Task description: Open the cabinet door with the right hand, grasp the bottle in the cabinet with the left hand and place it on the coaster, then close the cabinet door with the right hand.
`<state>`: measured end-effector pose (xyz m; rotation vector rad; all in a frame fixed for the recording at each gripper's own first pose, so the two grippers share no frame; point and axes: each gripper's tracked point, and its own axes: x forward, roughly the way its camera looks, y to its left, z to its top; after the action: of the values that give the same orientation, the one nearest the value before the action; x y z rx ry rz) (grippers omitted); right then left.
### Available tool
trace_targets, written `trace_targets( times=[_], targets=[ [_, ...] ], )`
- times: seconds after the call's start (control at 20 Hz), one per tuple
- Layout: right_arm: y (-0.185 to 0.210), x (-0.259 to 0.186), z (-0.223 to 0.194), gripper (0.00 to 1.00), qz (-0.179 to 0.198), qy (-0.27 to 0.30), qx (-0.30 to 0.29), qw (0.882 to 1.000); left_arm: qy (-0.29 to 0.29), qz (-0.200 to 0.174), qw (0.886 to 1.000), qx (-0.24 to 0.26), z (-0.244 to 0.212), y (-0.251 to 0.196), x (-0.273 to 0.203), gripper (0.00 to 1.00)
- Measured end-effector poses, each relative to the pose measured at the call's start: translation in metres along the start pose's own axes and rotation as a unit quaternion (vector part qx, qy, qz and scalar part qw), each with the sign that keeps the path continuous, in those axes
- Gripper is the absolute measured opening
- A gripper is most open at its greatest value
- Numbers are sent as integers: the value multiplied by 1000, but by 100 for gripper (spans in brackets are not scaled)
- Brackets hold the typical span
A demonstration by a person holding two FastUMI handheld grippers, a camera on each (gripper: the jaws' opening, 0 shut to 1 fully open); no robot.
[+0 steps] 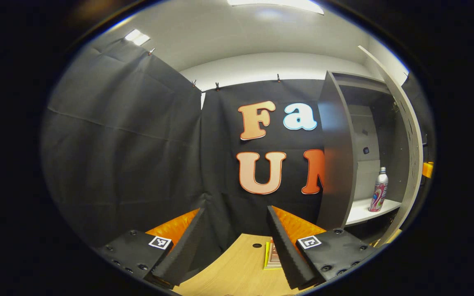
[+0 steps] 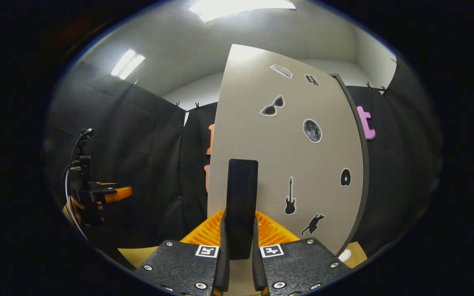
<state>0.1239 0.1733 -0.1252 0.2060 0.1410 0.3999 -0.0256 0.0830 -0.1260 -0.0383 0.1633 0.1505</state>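
The grey cabinet [image 1: 338, 164] stands at the right of the left gripper view, its door [image 1: 407, 135] swung out. Inside, a white bottle with a pink patterned label [image 1: 379, 191] stands upright on a white shelf [image 1: 362, 211]. A small stack of coloured coasters [image 1: 272, 257] lies on the wooden table [image 1: 237, 271], between my left gripper's fingers. The left gripper [image 1: 235, 211] is open and holds nothing, well short of the cabinet. In the right gripper view, my right gripper [image 2: 240, 230] is shut on the black door handle [image 2: 242, 185] of the sticker-covered door [image 2: 286, 156].
Black cloth walls close the booth at the left and back. The open door edge stands between the right gripper and the cabinet's inside. At the far left of the right gripper view, a hand holds the left gripper [image 2: 103, 193]. A small hole [image 1: 256, 245] marks the tabletop.
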Motion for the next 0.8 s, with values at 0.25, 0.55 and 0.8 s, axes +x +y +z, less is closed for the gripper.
trace_targets(
  times=[0.25, 0.55, 0.8],
  targets=[
    [-9, -11, 3, 22, -7, -31, 7, 999, -10, -36, 999, 9, 0, -57, 2, 100],
    [-17, -14, 6, 22, -19, -43, 18, 999, 13, -103, 995, 8, -34, -149, 19, 92],
    [-25, -23, 12, 22, -31, -57, 23, 998, 17, -158, 987, -6, -35, -224, 27, 96]
  ],
)
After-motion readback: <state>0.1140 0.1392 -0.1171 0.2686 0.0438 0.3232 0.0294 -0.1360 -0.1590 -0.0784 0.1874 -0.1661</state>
